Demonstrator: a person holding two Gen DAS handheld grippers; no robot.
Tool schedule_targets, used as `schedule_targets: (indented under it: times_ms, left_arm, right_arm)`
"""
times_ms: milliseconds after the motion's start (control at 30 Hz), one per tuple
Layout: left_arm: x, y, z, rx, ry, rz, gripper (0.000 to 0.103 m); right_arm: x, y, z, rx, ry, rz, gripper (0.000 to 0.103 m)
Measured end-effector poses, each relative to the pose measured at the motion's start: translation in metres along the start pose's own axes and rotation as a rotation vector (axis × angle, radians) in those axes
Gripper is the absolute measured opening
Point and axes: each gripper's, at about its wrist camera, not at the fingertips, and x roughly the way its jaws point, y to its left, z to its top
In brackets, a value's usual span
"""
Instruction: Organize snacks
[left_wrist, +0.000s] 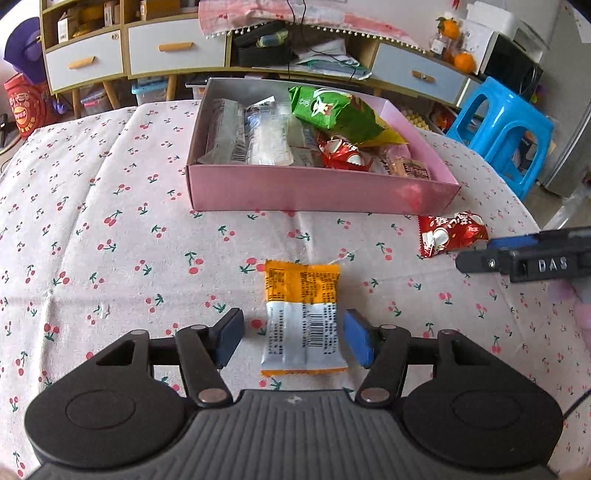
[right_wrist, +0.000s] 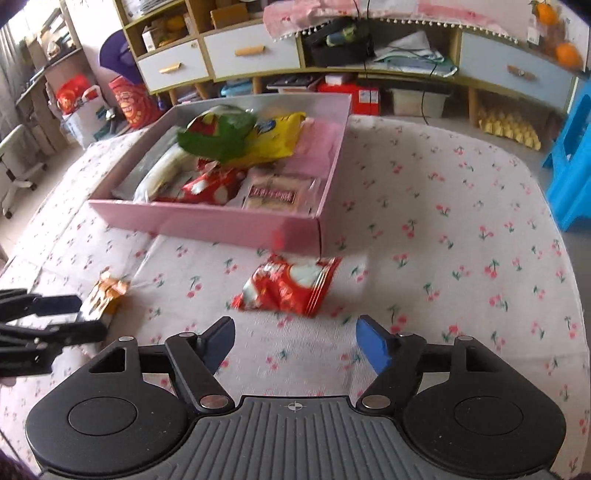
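Observation:
An orange and silver snack packet (left_wrist: 302, 317) lies flat on the cherry-print tablecloth. My left gripper (left_wrist: 294, 339) is open, with one blue pad on each side of the packet's lower half, not touching it. A red snack packet (right_wrist: 290, 286) lies in front of the pink box (right_wrist: 207, 221); it also shows in the left wrist view (left_wrist: 450, 232). My right gripper (right_wrist: 295, 345) is open and empty, just short of the red packet. The pink box (left_wrist: 317, 188) holds several snacks, among them a green bag (left_wrist: 332, 110).
The right gripper (left_wrist: 524, 260) shows at the right edge of the left wrist view, the left gripper (right_wrist: 44, 325) at the left edge of the right wrist view. A blue plastic stool (left_wrist: 506, 129) stands beyond the table's right edge. A drawer cabinet (left_wrist: 155, 51) stands behind.

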Motion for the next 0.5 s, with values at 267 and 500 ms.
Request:
schedule_targets:
  times_ms: [267, 500]
  left_arm:
    - [-0.002, 0.004, 0.000, -0.002, 0.004, -0.004, 0.057]
    - [-0.003, 0.006, -0.002, -0.002, 0.002, -0.006, 0.052]
  right_arm:
    - [0.009, 0.012, 0.010, 0.000, -0.074, 0.049, 0.074]
    - [0.003, 0.033, 0.005, -0.083, -0.044, 0.140, 0.074]
